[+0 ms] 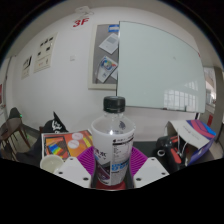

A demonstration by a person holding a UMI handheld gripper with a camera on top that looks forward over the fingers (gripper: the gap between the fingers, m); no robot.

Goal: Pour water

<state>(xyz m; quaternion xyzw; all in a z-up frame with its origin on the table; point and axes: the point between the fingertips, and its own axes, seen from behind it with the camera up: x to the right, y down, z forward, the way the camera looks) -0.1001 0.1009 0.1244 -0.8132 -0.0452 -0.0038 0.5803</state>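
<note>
— Nearest the lens, what is seen?

— Two fingers of the hand-held gripper (110, 172) are seen, their magenta pads (88, 160) pressed against either side of a clear plastic water bottle (112, 140). The bottle is clasped between them and held upright, its black cap (114, 103) on top.

— Can anything be read on it?

— A pale label with a blue band is wrapped around the bottle's middle, but its print cannot be made out. On the far wall, a red sign (81, 20) is shown near the ceiling; it appears to read "3F", though this is not certain.

— And around the bottle?

— A table (150, 148) is seen behind it, strewn with coloured books and papers (60, 146). A white cup (50, 163) is placed just beside the left finger. A whiteboard (160, 65) is mounted on the wall beyond, with posters (108, 58) pinned beside it and more sheets (42, 55) further left.
</note>
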